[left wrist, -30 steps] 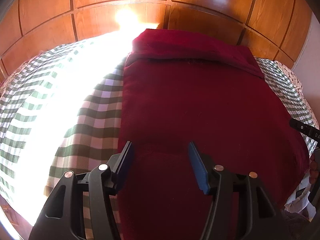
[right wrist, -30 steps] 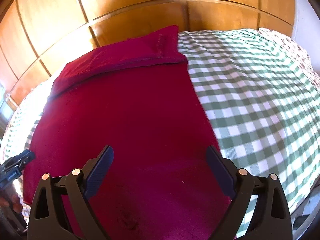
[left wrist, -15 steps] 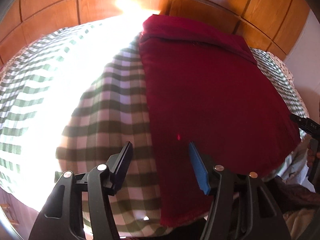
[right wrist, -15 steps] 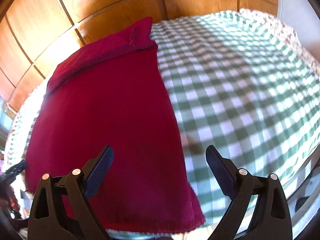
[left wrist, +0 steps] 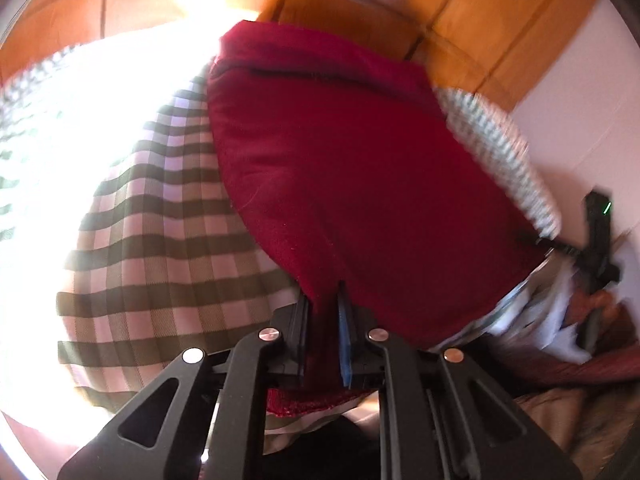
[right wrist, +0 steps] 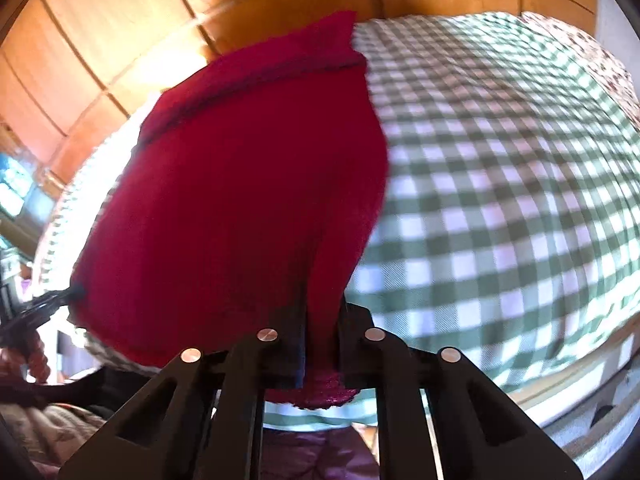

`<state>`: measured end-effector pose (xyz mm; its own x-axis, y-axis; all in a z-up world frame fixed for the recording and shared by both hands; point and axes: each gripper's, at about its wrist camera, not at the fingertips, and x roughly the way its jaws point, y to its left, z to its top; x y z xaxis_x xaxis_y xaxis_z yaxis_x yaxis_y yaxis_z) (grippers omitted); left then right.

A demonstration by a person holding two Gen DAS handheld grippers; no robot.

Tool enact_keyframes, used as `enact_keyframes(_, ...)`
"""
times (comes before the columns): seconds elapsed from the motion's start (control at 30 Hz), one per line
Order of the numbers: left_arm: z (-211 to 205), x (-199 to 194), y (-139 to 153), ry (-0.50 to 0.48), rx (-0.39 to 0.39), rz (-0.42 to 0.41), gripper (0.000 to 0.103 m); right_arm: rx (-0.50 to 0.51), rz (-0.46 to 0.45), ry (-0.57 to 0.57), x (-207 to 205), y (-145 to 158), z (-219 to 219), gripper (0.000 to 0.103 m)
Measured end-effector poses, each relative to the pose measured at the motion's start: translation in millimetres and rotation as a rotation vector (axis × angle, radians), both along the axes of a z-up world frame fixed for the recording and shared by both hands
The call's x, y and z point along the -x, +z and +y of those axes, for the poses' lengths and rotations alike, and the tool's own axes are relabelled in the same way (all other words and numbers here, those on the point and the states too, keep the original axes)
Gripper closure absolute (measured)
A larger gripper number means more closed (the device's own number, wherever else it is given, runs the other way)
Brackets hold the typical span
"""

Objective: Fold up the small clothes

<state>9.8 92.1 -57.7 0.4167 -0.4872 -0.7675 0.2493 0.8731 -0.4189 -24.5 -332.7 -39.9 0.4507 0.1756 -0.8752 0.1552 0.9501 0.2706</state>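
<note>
A dark red cloth (left wrist: 352,184) lies spread on the green-and-white checked bed cover (left wrist: 160,248). Its far end shows a folded band near the headboard. My left gripper (left wrist: 323,300) is closing its jaws, and the cloth's near left corner is pinched between the pads, the hem hanging below them. In the right wrist view the same red cloth (right wrist: 240,200) runs down into my right gripper (right wrist: 323,312), whose jaws are closing with the near right corner pressed between them. Each gripper shows at the other view's edge: the right gripper (left wrist: 596,240), the left gripper (right wrist: 36,312).
A wooden panelled headboard (left wrist: 460,8) stands behind the bed. Strong sunlight washes out the cover's left part (left wrist: 80,120). A pale wall (left wrist: 580,100) is at the right. Other crumpled fabrics (left wrist: 560,360) lie beyond the bed's near edge. The checked cover (right wrist: 500,200) extends far right.
Both grippers drew back to the cloth's near edge and went from wide open to closed on its two near corners. The corners are now drawn up into the jaws.
</note>
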Motion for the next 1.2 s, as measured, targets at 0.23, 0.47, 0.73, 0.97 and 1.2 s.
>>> enact_keyframes(0.23, 20.8, -35.3, 24.1, 0.047, 0.188, -0.016, 0.092, -0.110, -0.119, -0.006, -39.6, 30.8, -3.7, 0.093)
enact_keyframes(0.47, 23.5, -96.0, 30.0, 0.106, 0.236, -0.009, 0.092, -0.109, -0.133, -0.054, -107.5, 26.4, -21.4, 0.093)
enact_keyframes(0.73, 18.5, -172.1, 24.0, 0.240, 0.254, 0.059, 0.079, -0.117, -0.115, -0.139, -170.7, 13.3, -45.5, 0.082)
enact_keyframes(0.97, 40.4, -170.2, 26.1, 0.347, 0.248, 0.001, 0.049, -0.193, -0.224, -0.211, -165.1, 29.9, -57.2, 0.016)
enact_keyframes(1.2, 25.3, -141.3, -14.0, 0.270, 0.174, 0.048, 0.045, -0.126, -0.162, -0.223, -111.8, 4.7, -65.0, 0.013)
